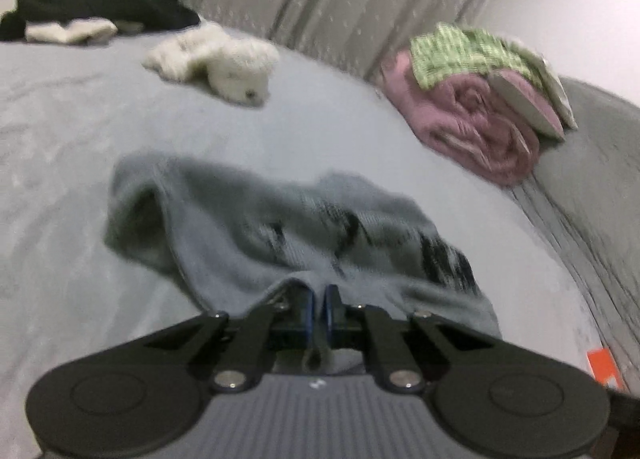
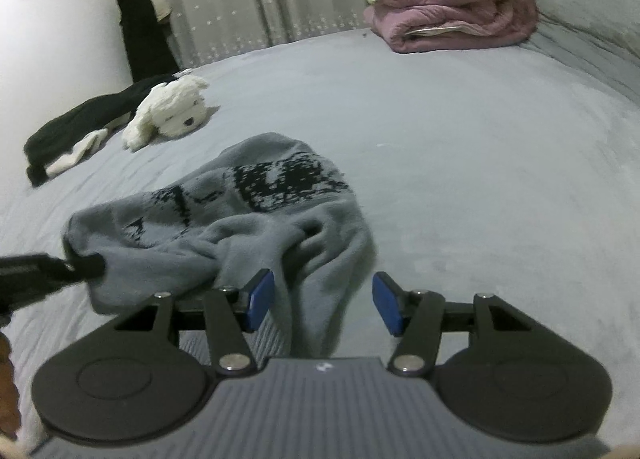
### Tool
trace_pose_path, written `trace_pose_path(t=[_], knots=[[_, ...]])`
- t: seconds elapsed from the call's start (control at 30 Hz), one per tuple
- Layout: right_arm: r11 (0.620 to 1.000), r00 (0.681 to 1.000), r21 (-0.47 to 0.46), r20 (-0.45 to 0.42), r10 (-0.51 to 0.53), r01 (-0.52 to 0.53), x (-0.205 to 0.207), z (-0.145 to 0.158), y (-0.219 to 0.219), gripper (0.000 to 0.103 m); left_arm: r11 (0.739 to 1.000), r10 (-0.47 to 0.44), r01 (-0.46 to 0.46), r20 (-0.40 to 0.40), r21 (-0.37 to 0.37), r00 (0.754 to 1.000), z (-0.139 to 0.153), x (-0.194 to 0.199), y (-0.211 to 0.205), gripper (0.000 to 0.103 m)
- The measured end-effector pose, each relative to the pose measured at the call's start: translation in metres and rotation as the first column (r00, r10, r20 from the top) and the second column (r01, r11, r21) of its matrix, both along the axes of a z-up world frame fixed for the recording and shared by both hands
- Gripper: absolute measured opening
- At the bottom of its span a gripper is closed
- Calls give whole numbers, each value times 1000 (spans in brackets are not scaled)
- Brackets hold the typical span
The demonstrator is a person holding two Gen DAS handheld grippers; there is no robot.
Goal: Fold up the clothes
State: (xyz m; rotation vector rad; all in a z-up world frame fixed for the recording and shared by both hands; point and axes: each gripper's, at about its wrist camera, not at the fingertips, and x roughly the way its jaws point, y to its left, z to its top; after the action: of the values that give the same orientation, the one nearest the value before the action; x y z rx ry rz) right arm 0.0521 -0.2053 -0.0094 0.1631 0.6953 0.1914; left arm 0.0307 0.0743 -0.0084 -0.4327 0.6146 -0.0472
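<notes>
Left gripper point(image 1: 319, 301) pinches the grey sweater point(image 1: 280, 227) edge at 6 o'clock to lift it, while right gripper point(image 2: 323, 305) waits half open around another fold.

We see the left-wrist view smeared throughout, so the grey sweater's point(image 1: 256, 227) black print is unreadable. The black garment point(image 1: 92, 3) (far corner) runs off the frame's edge.

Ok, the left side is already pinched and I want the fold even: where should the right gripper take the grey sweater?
Probably the loose hem edge of the grey sweater, which already hangs between the open right gripper. Come straight on from the near side and close on that hanging fold. It stands free of the bed, and the left gripper is shut on the matching edge further left.
</notes>
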Motion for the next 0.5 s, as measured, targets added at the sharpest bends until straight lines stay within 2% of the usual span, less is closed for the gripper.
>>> trace_pose_path(t=[0.17,0.33,0.5], knots=[[1000,1000,15,-12,-25,25,8,-5,-7,59,994,106,-105,40,-27,994,10,6,29,3],[1000,999,13,-21,-24,24,15,-7,-6,59,978,206,-202,79,-55,975,21,-1,52,3],[1000,999,5,-36,-13,13,19,-10,-2,59,973,231,-232,83,2,969,21,-6,64,3]])
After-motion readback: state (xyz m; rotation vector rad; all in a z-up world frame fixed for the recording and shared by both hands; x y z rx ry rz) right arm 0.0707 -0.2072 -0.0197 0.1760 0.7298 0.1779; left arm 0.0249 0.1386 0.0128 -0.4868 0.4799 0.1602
